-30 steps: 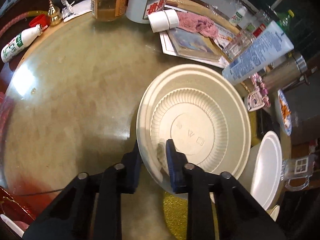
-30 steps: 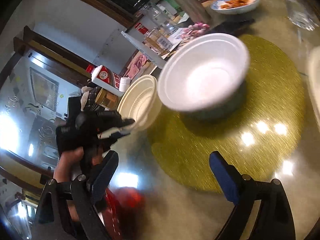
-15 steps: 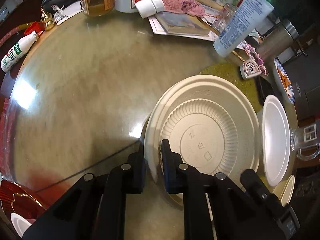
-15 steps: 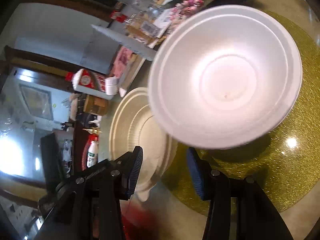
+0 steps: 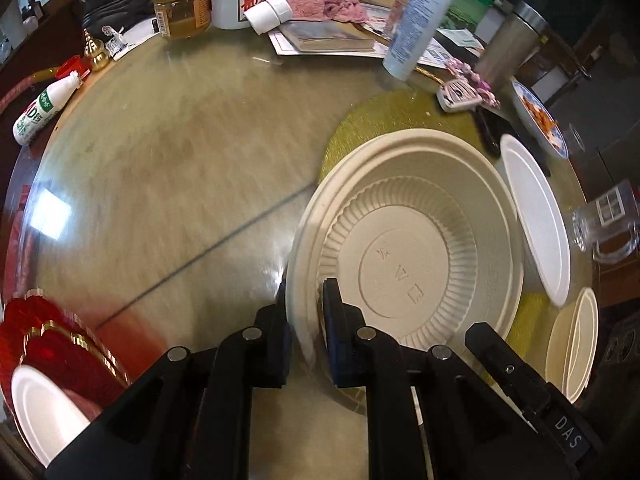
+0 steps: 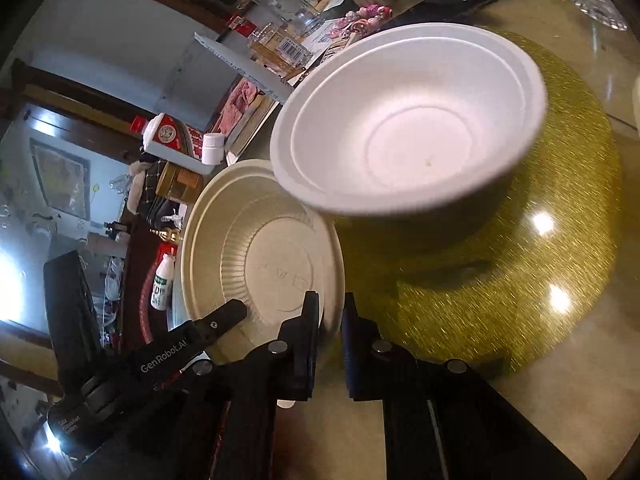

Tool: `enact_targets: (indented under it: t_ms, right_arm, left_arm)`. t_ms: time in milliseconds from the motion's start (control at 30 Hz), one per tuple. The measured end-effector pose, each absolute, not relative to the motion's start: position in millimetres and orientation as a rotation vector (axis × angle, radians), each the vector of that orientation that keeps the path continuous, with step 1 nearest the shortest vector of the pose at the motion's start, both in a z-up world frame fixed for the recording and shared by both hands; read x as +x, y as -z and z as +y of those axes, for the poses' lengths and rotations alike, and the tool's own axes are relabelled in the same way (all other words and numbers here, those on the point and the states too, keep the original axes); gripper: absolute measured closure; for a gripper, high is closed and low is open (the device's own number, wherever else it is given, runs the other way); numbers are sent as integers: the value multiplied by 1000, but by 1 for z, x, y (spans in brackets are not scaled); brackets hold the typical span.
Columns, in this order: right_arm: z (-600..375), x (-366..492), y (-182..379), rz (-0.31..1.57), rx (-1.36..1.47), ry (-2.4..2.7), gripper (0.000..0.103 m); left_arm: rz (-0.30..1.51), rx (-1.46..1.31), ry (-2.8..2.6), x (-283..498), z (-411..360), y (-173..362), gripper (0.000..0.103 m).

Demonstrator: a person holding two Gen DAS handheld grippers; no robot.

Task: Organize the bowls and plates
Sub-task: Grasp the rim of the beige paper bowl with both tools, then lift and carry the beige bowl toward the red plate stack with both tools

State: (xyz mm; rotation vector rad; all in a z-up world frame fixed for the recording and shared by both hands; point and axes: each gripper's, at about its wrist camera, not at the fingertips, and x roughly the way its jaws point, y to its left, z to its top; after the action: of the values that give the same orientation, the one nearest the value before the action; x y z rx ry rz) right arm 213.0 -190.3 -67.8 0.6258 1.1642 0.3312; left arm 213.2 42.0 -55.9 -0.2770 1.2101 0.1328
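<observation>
My left gripper [image 5: 306,332] is shut on the near rim of a beige ribbed plate [image 5: 412,256] and holds it tilted over the gold placemat [image 5: 384,120]. The same beige plate [image 6: 260,248] shows in the right wrist view, with the left gripper [image 6: 224,316] on its edge. My right gripper [image 6: 330,332] is shut on the plate's right rim. A white foam bowl [image 6: 408,120] sits on the gold placemat [image 6: 560,208] just beyond, its rim overlapping the plate in view. It also shows in the left wrist view [image 5: 536,216].
A second beige bowl [image 5: 576,340] lies at the right. A white bowl [image 5: 36,404] rests on a red plate [image 5: 60,344] at the left. Bottles, a jar [image 5: 182,12], a book, a lotion tube [image 5: 420,16], a glass mug [image 5: 608,220] and a food dish [image 5: 536,116] crowd the table's far edge.
The left gripper has carried the beige plate right, over the gold placemat. The right gripper has closed from wide open onto the plate's rim beside the white bowl.
</observation>
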Motion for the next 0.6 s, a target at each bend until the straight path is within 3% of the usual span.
enact_targets:
  t_ms: [600]
  right_arm:
    - [-220, 141, 54, 1075, 521, -345, 92]
  left_arm:
    - [1075, -217, -87, 143, 3, 49, 91]
